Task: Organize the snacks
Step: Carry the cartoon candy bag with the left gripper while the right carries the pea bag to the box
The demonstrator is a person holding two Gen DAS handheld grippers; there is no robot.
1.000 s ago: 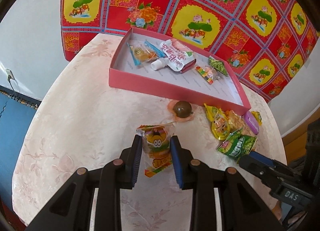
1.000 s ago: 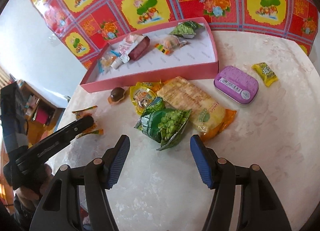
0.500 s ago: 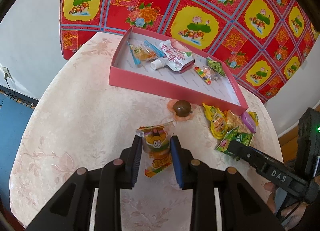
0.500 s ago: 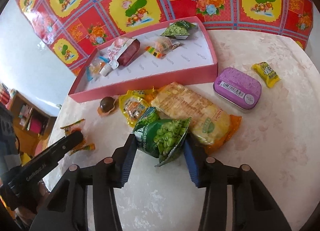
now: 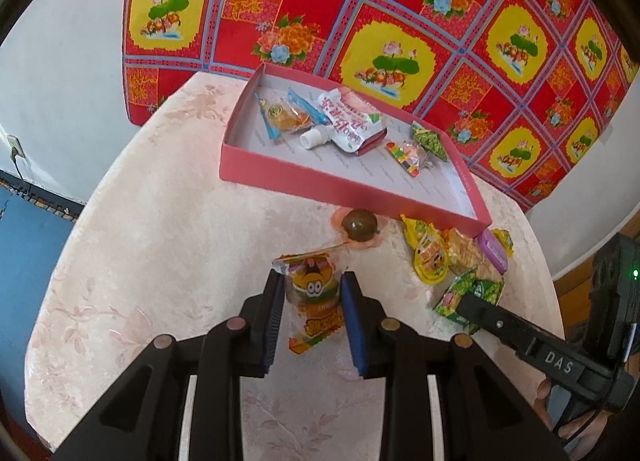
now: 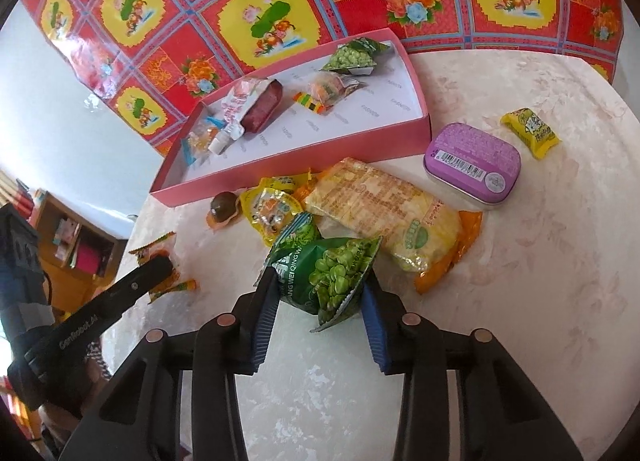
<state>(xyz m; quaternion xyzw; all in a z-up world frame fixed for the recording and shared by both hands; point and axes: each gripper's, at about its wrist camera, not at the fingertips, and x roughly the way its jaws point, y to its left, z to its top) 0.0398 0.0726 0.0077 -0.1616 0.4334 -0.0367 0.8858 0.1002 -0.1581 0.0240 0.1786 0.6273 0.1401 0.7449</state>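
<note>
- The right gripper is closing its jaws around the green pea packet on the desk.
- The left gripper is clamped on the orange snack packet.
- Pickup step; next, probably lifting both into the pink box.

Round pale floral table: pink box, purple tin, scattered snack packets.

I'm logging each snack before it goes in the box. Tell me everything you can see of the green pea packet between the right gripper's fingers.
The green pea packet is a small glossy foil pouch, dark green, printed with a picture of green peas and white lettering, with crimped edges. It looks sealed and puffed. It lies tilted on the pale tablecloth, its far end against a yellow cracker pack and a yellow cartoon pouch. The right gripper is closing on it, with a blue finger pad at each side.
</note>
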